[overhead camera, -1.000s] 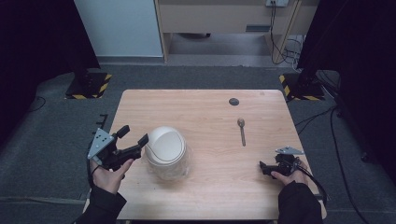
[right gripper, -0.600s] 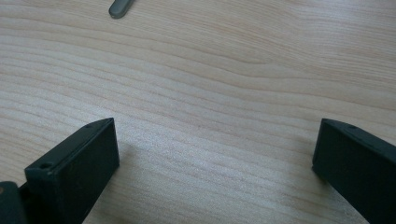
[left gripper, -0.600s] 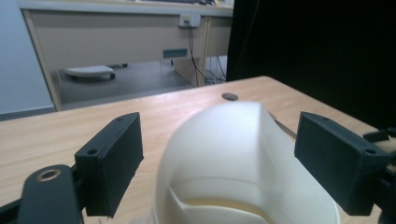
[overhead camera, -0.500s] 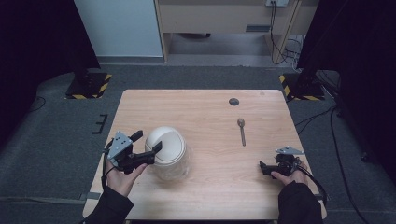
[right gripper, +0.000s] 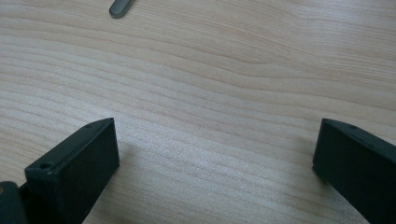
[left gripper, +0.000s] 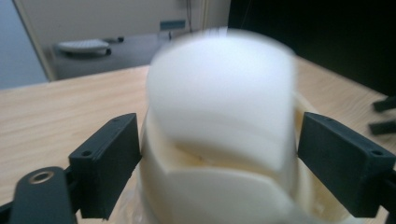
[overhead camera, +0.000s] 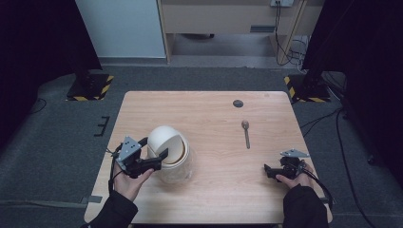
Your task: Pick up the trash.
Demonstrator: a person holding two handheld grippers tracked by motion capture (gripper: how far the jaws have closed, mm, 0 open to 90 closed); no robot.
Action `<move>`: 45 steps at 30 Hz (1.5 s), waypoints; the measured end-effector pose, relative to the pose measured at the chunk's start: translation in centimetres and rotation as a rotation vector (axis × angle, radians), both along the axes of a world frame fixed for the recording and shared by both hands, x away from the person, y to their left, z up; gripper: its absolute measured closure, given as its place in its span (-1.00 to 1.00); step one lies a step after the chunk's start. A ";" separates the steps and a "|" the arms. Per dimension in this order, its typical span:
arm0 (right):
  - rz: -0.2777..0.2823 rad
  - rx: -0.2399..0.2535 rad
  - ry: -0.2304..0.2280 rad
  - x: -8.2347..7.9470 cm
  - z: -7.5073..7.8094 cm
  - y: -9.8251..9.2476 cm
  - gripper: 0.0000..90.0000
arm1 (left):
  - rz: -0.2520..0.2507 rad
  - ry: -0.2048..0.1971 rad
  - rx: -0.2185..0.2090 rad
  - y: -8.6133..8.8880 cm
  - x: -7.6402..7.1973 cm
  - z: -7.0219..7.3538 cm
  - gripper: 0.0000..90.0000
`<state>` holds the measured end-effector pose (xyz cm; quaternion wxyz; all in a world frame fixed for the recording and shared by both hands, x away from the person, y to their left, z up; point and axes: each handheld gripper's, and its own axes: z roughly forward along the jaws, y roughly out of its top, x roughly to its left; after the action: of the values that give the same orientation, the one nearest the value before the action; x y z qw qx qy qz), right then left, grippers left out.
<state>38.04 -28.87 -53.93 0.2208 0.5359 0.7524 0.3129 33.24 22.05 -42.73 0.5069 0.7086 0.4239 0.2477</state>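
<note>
The left gripper (overhead camera: pixel 157 158), jaws wide open, straddles a white-lidded jar (left gripper: pixel 219 140) without gripping; closing on it likely comes next, while the right gripper (overhead camera: pixel 271 171) rests open and empty on the table (overhead camera: pixel 214 118).

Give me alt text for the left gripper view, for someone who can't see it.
The left gripper, jaws open, straddles a blurred white jar whose white lid sits tilted on top, one black jaw at each side. The jar stands on a light wooden table; two more black jaw tips show at the far right edge.
</note>
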 end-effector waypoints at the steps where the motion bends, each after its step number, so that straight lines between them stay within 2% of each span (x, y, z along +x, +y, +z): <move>1: 0.000 0.000 0.000 0.0 0.0 0.0 -0.99 | 0.002 0.005 -0.006 0.0 0.0 -0.1 -0.71; 4: 0.000 0.000 0.000 0.0 0.0 0.0 -0.99 | 0.002 0.010 -0.015 0.1 0.1 -0.2 -0.71; 7: 0.000 0.000 0.000 0.0 0.0 0.0 -0.99 | 0.000 -0.010 -0.010 0.1 -0.1 0.1 -0.67; 12: 0.000 0.000 0.000 0.0 0.0 0.0 -0.99 | -0.019 -0.051 -0.030 0.1 -0.6 1.3 -0.58; 27: -0.007 -0.003 -0.001 0.0 0.0 0.1 -0.98 | -0.044 -0.061 -0.038 -0.1 -1.4 2.0 -0.52; 31: -0.024 -0.001 0.015 0.1 0.3 0.0 -0.89 | -0.054 -0.069 -0.040 -0.1 -1.6 2.2 -0.51; 33: -0.023 -0.004 0.019 0.1 0.3 0.0 -0.86 | -0.057 -0.071 -0.040 -0.1 -1.6 2.3 -0.51; 38: -0.010 -0.008 0.042 0.2 0.9 -0.1 -0.62 | -0.067 -0.074 -0.050 -0.1 -1.8 2.5 -0.50; 40: -0.008 0.000 0.048 0.2 1.0 0.0 -0.61 | -0.071 -0.076 -0.059 0.0 -1.8 2.5 -0.50; 42: -0.008 0.004 0.045 0.3 1.1 0.0 -0.58 | -0.075 -0.077 -0.062 0.1 -1.8 2.6 -0.49; 45: -0.009 0.014 0.016 0.3 1.7 0.0 -0.52 | -0.078 -0.085 -0.074 0.4 -2.0 2.9 -0.49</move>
<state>38.31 -28.89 -52.23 0.2127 0.5434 0.7494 0.3129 31.29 22.44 -39.85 0.5594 0.6942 0.3830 0.2417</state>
